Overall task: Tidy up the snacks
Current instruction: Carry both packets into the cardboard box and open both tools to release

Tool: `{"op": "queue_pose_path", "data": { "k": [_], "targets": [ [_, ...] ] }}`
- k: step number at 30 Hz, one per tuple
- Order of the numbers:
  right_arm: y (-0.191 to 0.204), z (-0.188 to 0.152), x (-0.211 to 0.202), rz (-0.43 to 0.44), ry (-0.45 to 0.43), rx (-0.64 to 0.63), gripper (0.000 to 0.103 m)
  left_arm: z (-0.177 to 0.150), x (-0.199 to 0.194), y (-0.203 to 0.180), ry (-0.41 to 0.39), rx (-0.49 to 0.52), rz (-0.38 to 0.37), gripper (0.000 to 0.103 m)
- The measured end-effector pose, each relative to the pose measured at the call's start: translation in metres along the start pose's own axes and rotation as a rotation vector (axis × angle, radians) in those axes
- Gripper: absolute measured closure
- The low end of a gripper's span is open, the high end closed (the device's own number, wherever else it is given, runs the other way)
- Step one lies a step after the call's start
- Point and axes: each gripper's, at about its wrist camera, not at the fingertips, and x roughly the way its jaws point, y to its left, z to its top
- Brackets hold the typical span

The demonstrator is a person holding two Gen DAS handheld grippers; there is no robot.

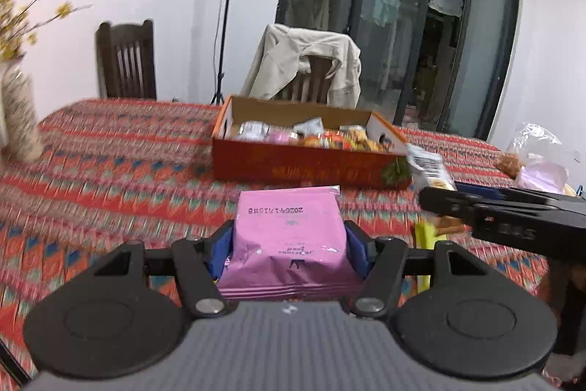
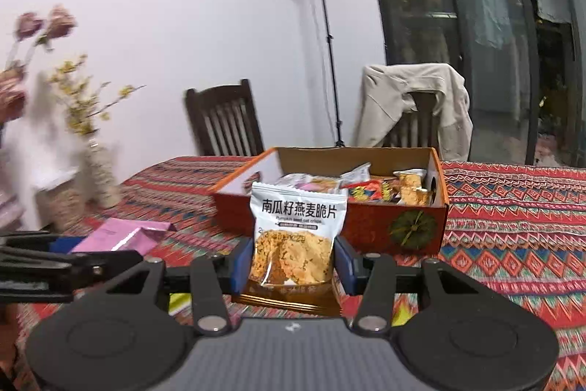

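Pink foil snack pouch (image 1: 289,244), clamped in your left gripper (image 1: 289,251), hangs clear of the tabletop (image 1: 110,152) for carrying to the red snack box (image 1: 307,163) at twelve o'clock; its inverted print reads a 2026 date. Your right gripper (image 2: 291,266) clamps an oat crisp packet (image 2: 295,233) labelled 南瓜籽燕麦脆片, "Pumpkin seed oat crisps".

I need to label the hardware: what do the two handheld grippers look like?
Both match: the left gripper and right gripper each have black linkage arms, silver pivot screws, blue finger pads, two round black discs and a ribbed grey body. No cables or sleeves show.
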Motion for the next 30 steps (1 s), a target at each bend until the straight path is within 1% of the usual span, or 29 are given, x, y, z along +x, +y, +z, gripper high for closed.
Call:
{"op": "queue_pose_path", "data": {
  "k": [4,8,11,13,19,24,27,30],
  "targets": [
    [0.014,-0.03,-0.046,0.006,0.024,0.006,0.056,-0.03,-0.02,0.0,0.05,-0.028,-0.021,0.04],
    [0.029,-0.068,-0.079,0.003,0.089,0.004,0.056,-0.054,-0.036,-0.001,0.08,-0.035,-0.037,0.04],
    [0.04,-0.094,-0.093,0.001,0.14,0.002,0.056,-0.06,-0.042,-0.002,0.077,-0.038,-0.041,0.04],
    [0.044,-0.102,-0.1,-0.008,0.153,-0.004,0.056,-0.06,-0.045,-0.002,0.066,-0.031,-0.042,0.04],
    [0.054,-0.093,-0.104,-0.013,0.126,-0.031,0.056,-0.055,-0.043,0.003,0.046,-0.033,-0.045,0.04],
    [0.052,-0.084,-0.087,-0.009,0.139,-0.036,0.056,-0.044,-0.026,0.011,0.051,-0.043,-0.049,0.04],
    [0.047,-0.075,-0.071,-0.001,0.148,-0.039,0.056,-0.023,-0.01,0.017,0.045,-0.024,-0.082,0.04],
    [0.041,-0.052,-0.052,0.01,0.138,-0.069,0.056,0.012,0.015,0.02,0.021,0.021,-0.107,0.04]
  ]
}}
